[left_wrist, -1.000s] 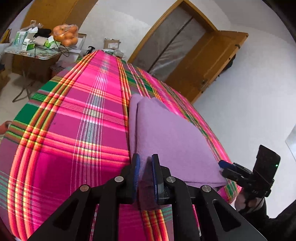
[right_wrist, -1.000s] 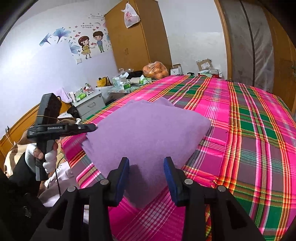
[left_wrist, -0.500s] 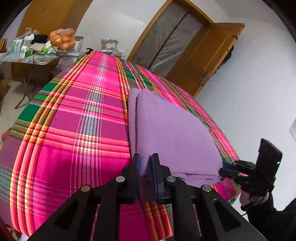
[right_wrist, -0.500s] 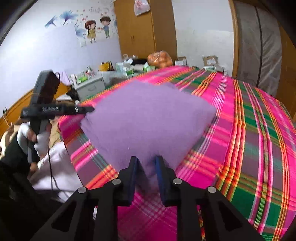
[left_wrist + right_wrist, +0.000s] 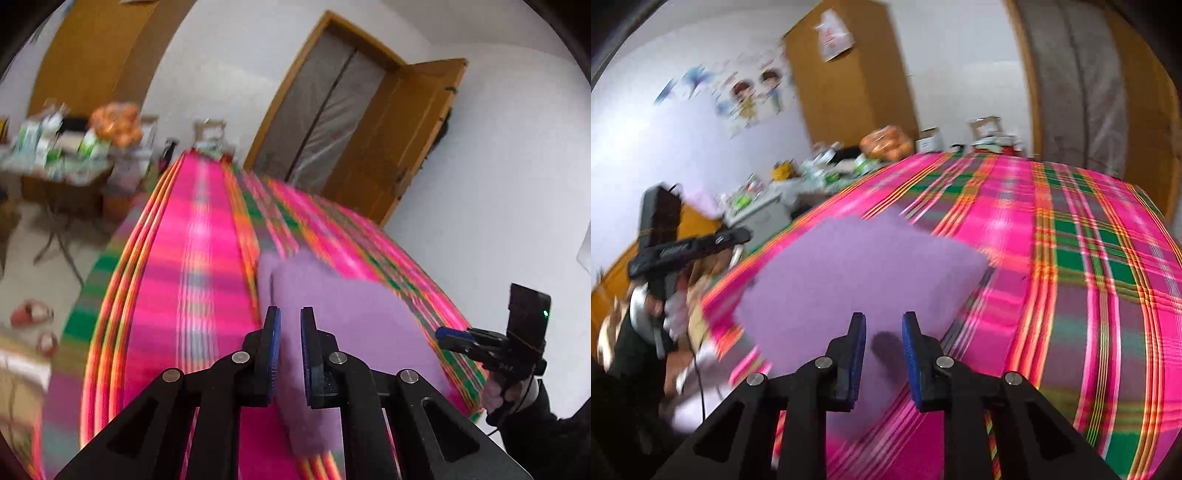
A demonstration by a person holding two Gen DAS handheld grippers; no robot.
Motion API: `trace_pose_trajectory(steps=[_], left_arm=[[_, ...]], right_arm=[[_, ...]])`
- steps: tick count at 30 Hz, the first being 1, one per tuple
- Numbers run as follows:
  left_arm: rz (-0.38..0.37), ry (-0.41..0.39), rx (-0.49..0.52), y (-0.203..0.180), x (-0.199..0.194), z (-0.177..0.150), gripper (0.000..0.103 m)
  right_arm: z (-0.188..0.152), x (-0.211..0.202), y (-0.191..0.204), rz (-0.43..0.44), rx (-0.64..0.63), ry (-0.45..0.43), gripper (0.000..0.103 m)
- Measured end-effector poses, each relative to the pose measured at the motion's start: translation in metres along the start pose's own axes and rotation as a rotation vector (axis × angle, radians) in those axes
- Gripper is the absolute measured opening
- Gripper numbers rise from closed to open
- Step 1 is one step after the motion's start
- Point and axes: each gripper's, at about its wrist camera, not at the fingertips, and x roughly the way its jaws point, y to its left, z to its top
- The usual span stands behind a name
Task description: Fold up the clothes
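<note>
Your purple cloth point(image 5: 857, 273) lies on the bed point(image 5: 1089, 258), near its corner on the plaid cover. It shows at least two layers: in the left wrist view a doubled edge runs along its far side, so it has a fold in it.

Your left tongs point(image 5: 289, 354) stand a narrow gap apart with cloth point(image 5: 354, 325) showing between the pads point(image 5: 274, 347). Whether they pinch it or only straddle it I cannot tell; the picture is smeared by motion. Your right tongs point(image 5: 884, 360) are parted, with purple visible between and below them, and a shadow on the cloth right under the gap. They look to be just above the near edge, not clamped on it.

Both tongs sit at the near edge, one towards each corner. That fits two stages: you are about to take that edge up for another fold, or you have just laid it down and are letting go. The frames do not settle which.

If another fold is due, you need both pads fully on all the layers at each corner, or the lower layer will slip and the edges will splay. Watch the overhang too: the cloth lies close to the bed's edge, and a drag towards you could pull it off.
</note>
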Motion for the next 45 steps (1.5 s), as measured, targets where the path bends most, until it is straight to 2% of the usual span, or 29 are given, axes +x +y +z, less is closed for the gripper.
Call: trace_pose_trajectory(steps=[4, 8, 12, 18, 27, 31, 34, 36, 38, 40, 43, 45], left_arm=[[0.029, 0.059, 0.079, -0.01, 0.05, 0.026, 0.01], [0.037, 0.149, 0.103, -0.014, 0.098, 0.033, 0.013], [0.037, 0.245, 0.048, -0.006, 0.129, 0.03, 0.013], [-0.025, 0.259, -0.067, 0.012, 0.133, 0.028, 0.013], [0.014, 0.272, -0.043, 0.006, 0.137, 0.027, 0.013], [0.015, 0.268, -0.052, 0.006, 0.136, 0.024, 0.013], [0.023, 0.269, -0.042, 0.004, 0.137, 0.025, 0.013], [0.002, 0.266, -0.062, 0.008, 0.137, 0.026, 0.013], [-0.039, 0.245, -0.113, 0.017, 0.131, 0.025, 0.013], [-0.069, 0.22, -0.157, 0.025, 0.124, 0.023, 0.013], [-0.049, 0.159, -0.165, 0.02, 0.103, 0.018, 0.015], [-0.064, 0.128, -0.171, 0.013, 0.089, 0.014, 0.016]], right_arm=[[0.022, 0.026, -0.031, -0.005, 0.157, 0.008, 0.022], [0.039, 0.052, -0.041, -0.055, 0.183, 0.039, 0.022], [0.049, 0.076, -0.047, -0.098, 0.179, 0.067, 0.023], [0.049, 0.095, -0.067, -0.04, 0.265, 0.114, 0.023], [0.044, 0.092, -0.072, -0.006, 0.302, 0.109, 0.023], [0.041, 0.091, -0.074, -0.037, 0.275, 0.113, 0.023], [0.044, 0.093, -0.063, -0.094, 0.222, 0.124, 0.023], [0.045, 0.094, -0.058, -0.123, 0.194, 0.129, 0.023], [0.047, 0.095, -0.053, -0.147, 0.17, 0.133, 0.023], [0.047, 0.095, -0.056, -0.13, 0.186, 0.131, 0.023], [0.048, 0.094, -0.06, -0.108, 0.206, 0.128, 0.023], [0.048, 0.094, -0.062, -0.096, 0.216, 0.126, 0.023]])
